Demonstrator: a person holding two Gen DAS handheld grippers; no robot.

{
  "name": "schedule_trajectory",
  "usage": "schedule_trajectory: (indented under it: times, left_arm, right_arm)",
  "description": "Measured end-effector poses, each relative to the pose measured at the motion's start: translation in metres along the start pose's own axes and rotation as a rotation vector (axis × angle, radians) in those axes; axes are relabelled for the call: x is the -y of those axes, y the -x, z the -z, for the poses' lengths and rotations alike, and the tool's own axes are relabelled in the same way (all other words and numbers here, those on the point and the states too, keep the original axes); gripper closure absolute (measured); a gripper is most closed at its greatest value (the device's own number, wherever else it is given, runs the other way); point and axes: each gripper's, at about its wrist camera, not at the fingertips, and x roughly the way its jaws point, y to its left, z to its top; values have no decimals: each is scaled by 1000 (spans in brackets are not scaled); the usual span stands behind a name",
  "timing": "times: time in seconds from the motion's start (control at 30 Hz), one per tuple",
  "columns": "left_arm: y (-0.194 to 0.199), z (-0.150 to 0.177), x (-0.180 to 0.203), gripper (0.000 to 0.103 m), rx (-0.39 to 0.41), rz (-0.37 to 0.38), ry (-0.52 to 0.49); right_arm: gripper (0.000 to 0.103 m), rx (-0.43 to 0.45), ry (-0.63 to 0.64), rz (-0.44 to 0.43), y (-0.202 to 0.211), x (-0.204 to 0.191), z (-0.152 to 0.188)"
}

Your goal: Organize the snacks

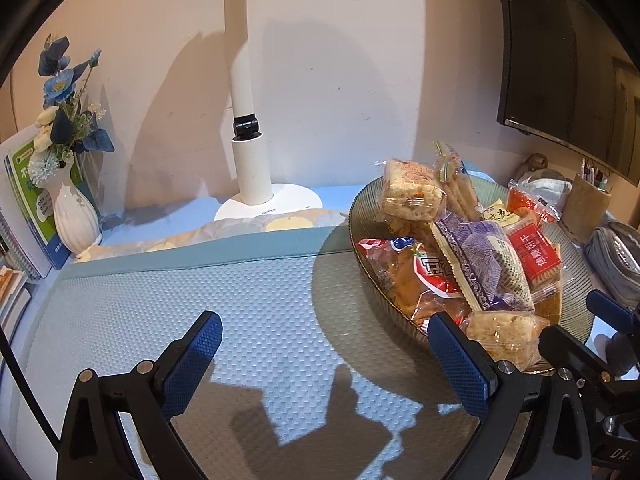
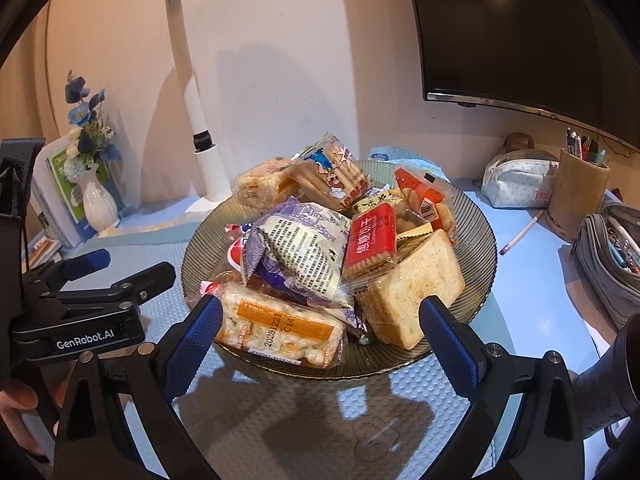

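A ribbed glass plate (image 2: 476,216) is heaped with several wrapped snacks: a purple packet (image 2: 300,252), a red biscuit pack (image 2: 370,240), a wrapped toast slice (image 2: 412,280) and a rice cracker bar with an orange label (image 2: 280,328). My right gripper (image 2: 320,304) is open at the plate's near edge, its fingers either side of the front snacks and pressing on none. My left gripper (image 1: 322,320) stands open over the bare blue mat, left of the plate (image 1: 356,216), holding nothing. Its right finger (image 1: 460,356) is close to the plate's rim.
A white desk lamp (image 1: 256,176) stands behind the mat. A white vase with blue flowers (image 1: 74,216) and books are at the far left. Right of the plate lie a pen holder (image 2: 576,192), two pencil cases (image 2: 516,180) and a pencil (image 2: 520,236). A dark monitor (image 2: 520,32) hangs above.
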Motion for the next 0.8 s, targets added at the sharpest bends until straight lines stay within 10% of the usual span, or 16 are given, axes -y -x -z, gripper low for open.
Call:
schedule_trajectory:
  times: [0.8]
  left_arm:
    - [-7, 2, -4, 1, -21, -3, 16]
  right_arm:
    - [3, -23, 16, 8, -6, 1, -2]
